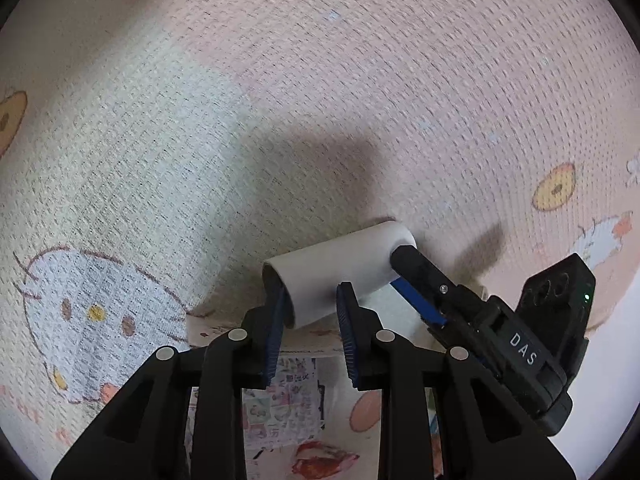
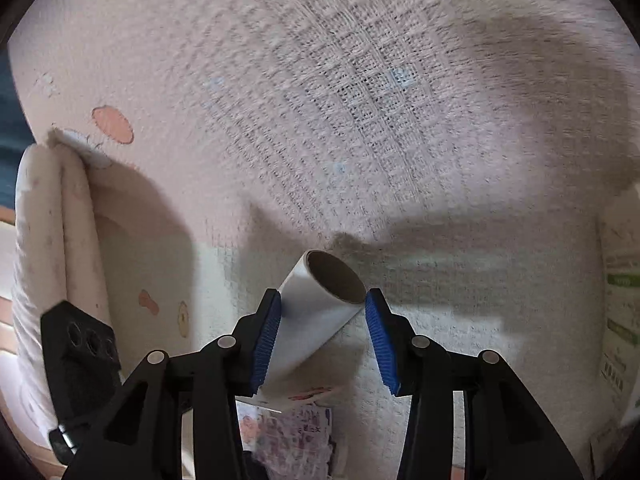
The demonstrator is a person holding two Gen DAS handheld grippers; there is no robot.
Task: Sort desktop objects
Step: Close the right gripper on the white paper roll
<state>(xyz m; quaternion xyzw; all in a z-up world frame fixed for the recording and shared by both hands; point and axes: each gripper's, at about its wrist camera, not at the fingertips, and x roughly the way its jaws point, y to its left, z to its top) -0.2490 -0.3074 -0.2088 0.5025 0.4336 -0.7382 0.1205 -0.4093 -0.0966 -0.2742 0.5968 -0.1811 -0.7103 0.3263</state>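
A white roll with a hollow cardboard core (image 1: 340, 268) hangs above a patterned cloth. My left gripper (image 1: 311, 312) is shut on it near one end, a blue pad on either side. My right gripper (image 1: 416, 280) reaches in from the right, its fingers straddling the roll's other end. In the right wrist view the open end of the roll (image 2: 320, 308) lies between the jaws of my right gripper (image 2: 320, 320). The left pad (image 2: 266, 328) rests against the roll and the right pad (image 2: 380, 332) stands just off the rim. A loose printed wrapper (image 2: 296, 428) hangs below the roll.
Pink and cream woven cloth with cartoon prints (image 1: 280, 100) fills both views. A rolled or folded cloth edge (image 2: 52, 240) rises at the left of the right wrist view. A white pack with green labels (image 2: 620, 312) sits at its right edge.
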